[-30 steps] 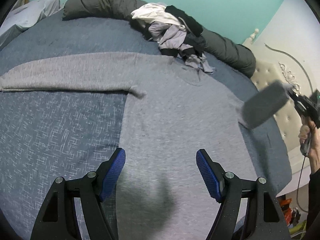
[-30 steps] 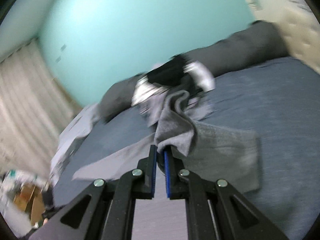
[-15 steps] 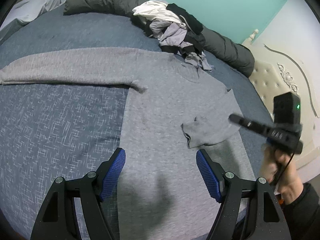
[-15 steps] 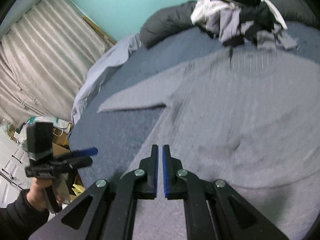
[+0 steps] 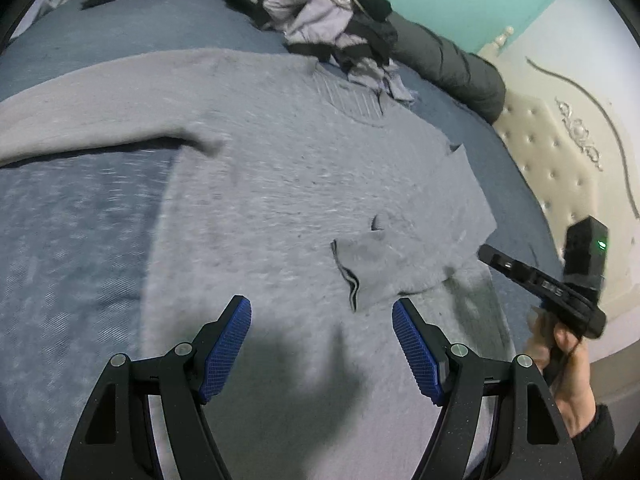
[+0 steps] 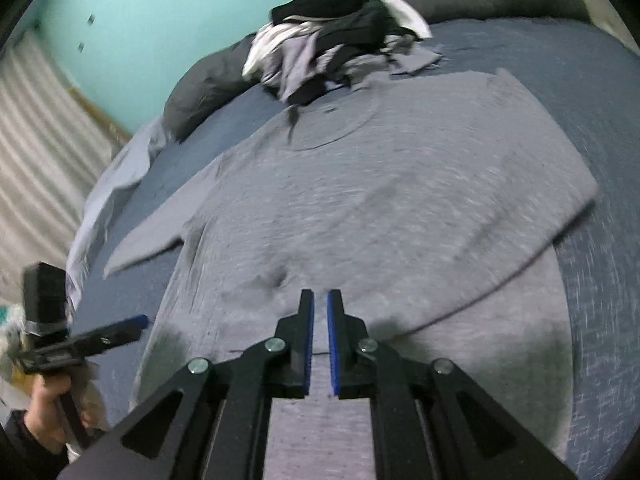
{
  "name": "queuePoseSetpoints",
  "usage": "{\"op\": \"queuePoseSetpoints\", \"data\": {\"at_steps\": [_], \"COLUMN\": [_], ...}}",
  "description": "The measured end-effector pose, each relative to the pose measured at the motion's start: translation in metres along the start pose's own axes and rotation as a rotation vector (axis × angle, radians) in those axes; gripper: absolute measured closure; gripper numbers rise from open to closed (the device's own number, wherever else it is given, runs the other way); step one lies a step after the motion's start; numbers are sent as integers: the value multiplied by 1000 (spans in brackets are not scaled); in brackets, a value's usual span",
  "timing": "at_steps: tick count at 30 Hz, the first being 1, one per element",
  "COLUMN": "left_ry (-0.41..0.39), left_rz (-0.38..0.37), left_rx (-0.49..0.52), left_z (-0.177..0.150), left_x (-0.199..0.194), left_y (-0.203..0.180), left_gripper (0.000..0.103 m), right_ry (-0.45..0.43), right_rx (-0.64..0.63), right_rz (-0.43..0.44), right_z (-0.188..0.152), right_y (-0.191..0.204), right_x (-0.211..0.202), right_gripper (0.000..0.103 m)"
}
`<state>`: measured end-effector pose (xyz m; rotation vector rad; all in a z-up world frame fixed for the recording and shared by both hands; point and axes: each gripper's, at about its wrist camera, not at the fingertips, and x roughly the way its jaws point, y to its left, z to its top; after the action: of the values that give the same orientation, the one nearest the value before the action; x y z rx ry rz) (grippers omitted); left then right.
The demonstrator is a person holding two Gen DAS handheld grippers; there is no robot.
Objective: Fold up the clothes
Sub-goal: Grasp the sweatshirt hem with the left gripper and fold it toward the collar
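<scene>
A grey long-sleeved sweater point(image 5: 280, 184) lies flat on the blue bed, also seen in the right wrist view point(image 6: 400, 200). Its right sleeve point(image 5: 400, 264) is folded in over the body; its left sleeve point(image 5: 100, 120) stretches out to the left. My left gripper point(image 5: 322, 312) is open and empty above the sweater's lower part. My right gripper point(image 6: 318, 300) is shut and empty, hovering over the sweater near the hem; it also shows in the left wrist view point(image 5: 520, 268) at the right.
A pile of mixed clothes point(image 5: 328, 12) sits beyond the collar, against a dark rolled duvet point(image 5: 448, 68). A tufted headboard point(image 5: 560, 168) stands at the right. In the right wrist view, curtains point(image 6: 36, 140) hang at the left.
My right gripper carried the right sleeve over the sweater body, let it go there and drew back toward the hem. My left gripper moved closer over the sweater.
</scene>
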<state>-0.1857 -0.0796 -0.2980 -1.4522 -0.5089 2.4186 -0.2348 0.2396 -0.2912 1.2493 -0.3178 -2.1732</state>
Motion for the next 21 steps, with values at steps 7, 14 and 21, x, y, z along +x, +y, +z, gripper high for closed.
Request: {"op": "queuePoseSetpoints", "data": {"at_steps": [7, 14, 21], "left_ry": [32, 38, 15], "left_rz": [36, 70, 50], "left_rx": [47, 95, 98], "left_z": [15, 25, 22], "left_x": [45, 76, 85], "left_y": [-15, -22, -21], "left_gripper": [26, 26, 26], "right_ry": [-70, -123, -160], "right_rx": [116, 151, 142], "right_rz": [39, 48, 50], "right_z": [-9, -17, -16], "right_y": [-31, -39, -41], "right_x": [-2, -3, -10], "right_gripper": [75, 75, 74]}}
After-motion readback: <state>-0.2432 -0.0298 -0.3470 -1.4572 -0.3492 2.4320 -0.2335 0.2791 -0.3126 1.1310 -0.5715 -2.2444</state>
